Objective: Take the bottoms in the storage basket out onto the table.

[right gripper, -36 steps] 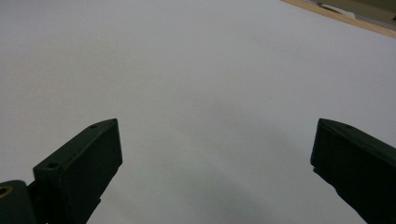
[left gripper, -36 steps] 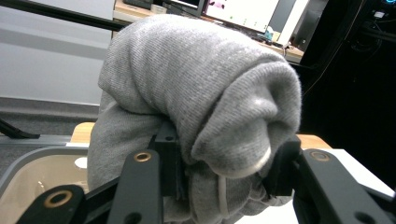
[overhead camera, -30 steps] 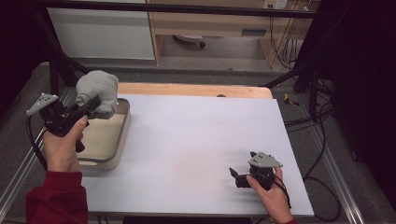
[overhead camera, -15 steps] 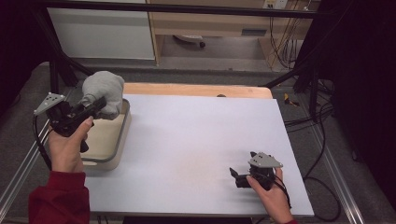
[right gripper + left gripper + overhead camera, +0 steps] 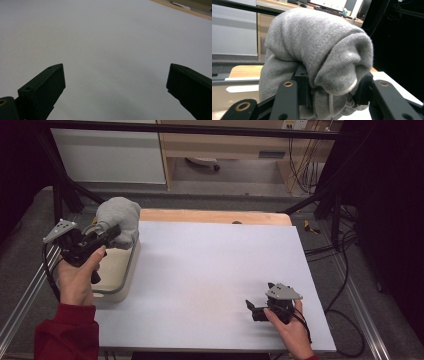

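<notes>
A bundled grey knitted garment [image 5: 119, 218] hangs above the far end of a cream tray [image 5: 116, 268] at the table's left edge. My left gripper [image 5: 109, 234] is shut on it; in the left gripper view the grey cloth [image 5: 319, 60] bulges between and over both black jaws. My right gripper [image 5: 251, 309] rests low on the white table top [image 5: 210, 270] near the front right, held by a hand. In the right gripper view its jaws stand wide apart with nothing but bare white surface between them, so the right gripper [image 5: 113, 87] is open.
A strip of bare wood [image 5: 215, 216] runs along the table's far edge. Black frame bars [image 5: 65, 190] rise at the far left and far right. Cables [image 5: 345, 270] trail beside the table's right side. A white cabinet [image 5: 110, 155] stands behind the table.
My left gripper has carried the grey garment up and to the right, toward the tray's far corner. The right gripper has stayed where it was.
</notes>
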Motion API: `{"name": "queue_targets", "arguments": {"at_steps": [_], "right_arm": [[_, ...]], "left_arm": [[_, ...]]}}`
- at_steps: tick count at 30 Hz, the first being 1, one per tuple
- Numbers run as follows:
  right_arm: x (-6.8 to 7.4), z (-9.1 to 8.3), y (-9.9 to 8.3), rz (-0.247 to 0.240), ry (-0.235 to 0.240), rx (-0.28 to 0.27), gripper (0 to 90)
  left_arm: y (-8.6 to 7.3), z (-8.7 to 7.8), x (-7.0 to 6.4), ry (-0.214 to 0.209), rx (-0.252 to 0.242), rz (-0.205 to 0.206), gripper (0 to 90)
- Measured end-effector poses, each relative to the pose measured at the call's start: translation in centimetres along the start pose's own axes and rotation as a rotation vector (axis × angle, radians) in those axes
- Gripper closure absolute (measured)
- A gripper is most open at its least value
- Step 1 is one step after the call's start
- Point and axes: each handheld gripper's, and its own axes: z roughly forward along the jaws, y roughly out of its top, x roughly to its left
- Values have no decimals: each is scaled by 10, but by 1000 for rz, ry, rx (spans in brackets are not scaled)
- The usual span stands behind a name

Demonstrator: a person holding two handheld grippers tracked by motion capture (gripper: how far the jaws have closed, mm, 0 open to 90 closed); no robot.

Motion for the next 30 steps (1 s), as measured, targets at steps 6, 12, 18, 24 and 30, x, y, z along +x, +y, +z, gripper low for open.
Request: {"name": "queue_targets", "arguments": {"at_steps": [6, 12, 18, 24, 30], "right_arm": [[0, 0, 0, 0, 4, -2, 24], [0, 0, 0, -1, 2, -1, 23], [0, 0, 0, -1, 4, 3, 23], [0, 0, 0, 0, 2, 1, 24], [0, 0, 0, 0, 1, 0, 23]], "left_arm": [[-4, 7, -8, -23, 16, 3, 570], [-7, 13, -17, -44, 29, 12, 570], [-11, 20, -26, -65, 40, 14, 570], [-15, 24, -30, -70, 51, 18, 570], [-17, 28, -37, -86, 60, 30, 569]]}}
